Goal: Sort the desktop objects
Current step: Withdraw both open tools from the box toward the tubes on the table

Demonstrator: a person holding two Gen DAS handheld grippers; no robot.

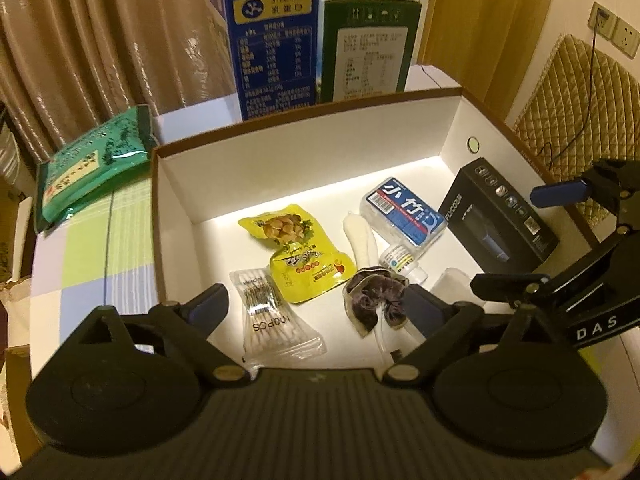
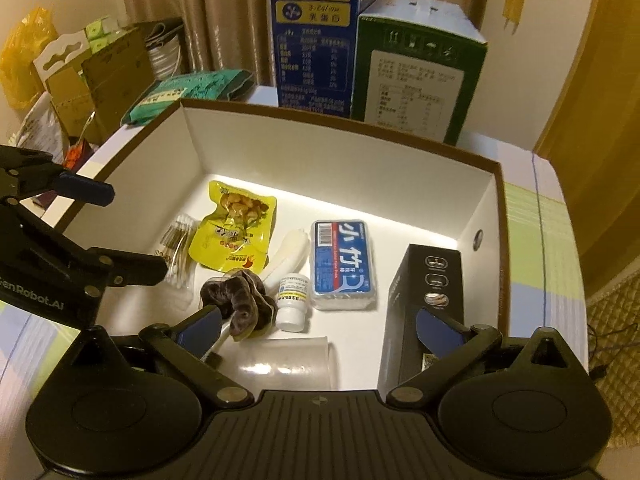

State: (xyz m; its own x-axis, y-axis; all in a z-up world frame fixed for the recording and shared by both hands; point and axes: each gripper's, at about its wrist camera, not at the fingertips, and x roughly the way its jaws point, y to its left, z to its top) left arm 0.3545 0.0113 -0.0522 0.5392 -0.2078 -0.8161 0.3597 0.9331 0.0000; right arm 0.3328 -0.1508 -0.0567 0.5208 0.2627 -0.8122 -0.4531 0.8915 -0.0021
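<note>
A white-walled cardboard box (image 1: 304, 152) was seen filling the middle of both frames, and within it were laid a yellow snack pouch (image 1: 298, 252), a packet of cotton swabs (image 1: 272, 316), a dark velvet scrunchie (image 2: 240, 300), a small white bottle (image 2: 293, 300), a blue-labelled floss-pick case (image 2: 344, 266), a clear plastic cup (image 2: 288, 362) lying on its side and, at the right, a black carton (image 1: 500, 220). Both the left hand-held gripper (image 1: 316, 308) and the right hand-held gripper (image 2: 320, 326) were held wide open above the box, with nothing gripped. Two tall milk cartons (image 2: 312, 36) were stood behind the box at the top of the frame, and a green packet (image 1: 92, 164) was left on the tabletop (image 1: 92, 248) at the upper left.
</note>
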